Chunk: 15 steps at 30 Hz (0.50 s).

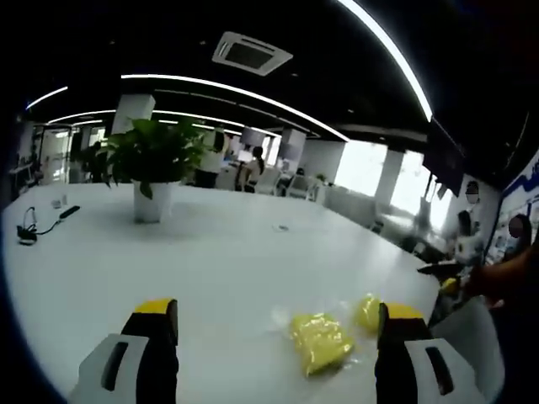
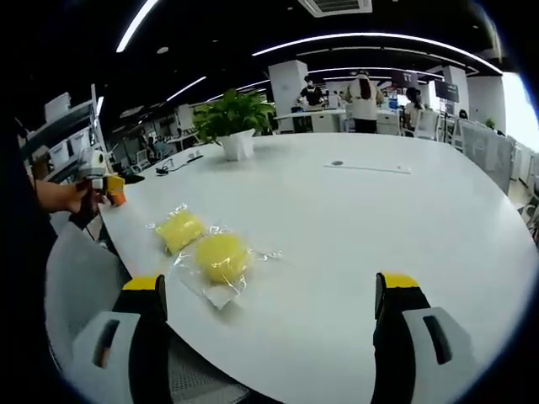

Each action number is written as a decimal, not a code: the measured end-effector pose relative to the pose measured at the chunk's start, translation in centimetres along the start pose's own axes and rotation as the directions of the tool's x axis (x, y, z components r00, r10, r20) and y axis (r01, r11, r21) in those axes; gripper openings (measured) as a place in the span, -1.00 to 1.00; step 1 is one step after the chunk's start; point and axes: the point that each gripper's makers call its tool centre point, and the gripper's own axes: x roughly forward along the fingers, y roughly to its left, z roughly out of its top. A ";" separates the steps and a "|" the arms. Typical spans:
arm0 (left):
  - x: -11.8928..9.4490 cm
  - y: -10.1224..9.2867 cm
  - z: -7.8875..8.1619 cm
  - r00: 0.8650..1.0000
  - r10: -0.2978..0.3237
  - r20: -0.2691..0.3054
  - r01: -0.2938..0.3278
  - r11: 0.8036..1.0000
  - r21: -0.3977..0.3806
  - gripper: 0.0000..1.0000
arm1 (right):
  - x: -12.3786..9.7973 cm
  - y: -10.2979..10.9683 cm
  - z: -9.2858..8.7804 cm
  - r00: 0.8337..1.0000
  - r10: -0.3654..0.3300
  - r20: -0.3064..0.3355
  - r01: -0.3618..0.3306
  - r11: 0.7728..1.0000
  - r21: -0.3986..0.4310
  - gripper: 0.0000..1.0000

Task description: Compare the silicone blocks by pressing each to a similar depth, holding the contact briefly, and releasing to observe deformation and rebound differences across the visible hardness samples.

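Two yellow silicone blocks, each in a clear plastic bag, lie on the white table (image 1: 210, 252). In the left gripper view the nearer block (image 1: 320, 341) sits just inside my left gripper's right jaw, and the second block (image 1: 368, 311) lies close behind it. My left gripper (image 1: 276, 310) is open and holds nothing. In the right gripper view a squarish block (image 2: 179, 229) and a rounder block (image 2: 223, 257) lie ahead to the left. My right gripper (image 2: 269, 284) is open and holds nothing, short of them. The left gripper (image 2: 105, 187) shows at the table's left edge, held by a hand.
A potted plant (image 1: 152, 168) (image 2: 236, 122) stands farther along the table, with a black cable (image 1: 29, 227) beyond it. A white chair back (image 2: 76, 278) is at the near edge. People (image 2: 364, 97) and desks fill the office behind.
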 end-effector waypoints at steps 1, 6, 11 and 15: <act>0.0 0.0 0.0 1.000 -0.001 -0.001 0.001 1.000 0.000 1.00 | 0.0 0.0 0.2 1.000 0.001 0.004 -0.001 1.000 0.001 0.93; 0.0 0.1 0.0 1.000 0.001 -0.003 -0.001 1.000 -0.004 1.00 | -0.1 -0.2 0.4 1.000 -0.004 0.007 0.004 1.000 -0.002 0.93; -0.1 -0.1 -0.1 1.000 -0.002 -0.003 0.002 1.000 -0.020 1.00 | -0.4 -0.2 0.1 1.000 -0.009 -0.001 0.009 1.000 0.004 0.93; 0.4 -0.7 -0.2 1.000 -0.015 -0.019 0.014 1.000 -0.023 1.00 | -0.5 -0.2 -0.1 1.000 -0.008 -0.004 0.008 1.000 0.005 0.93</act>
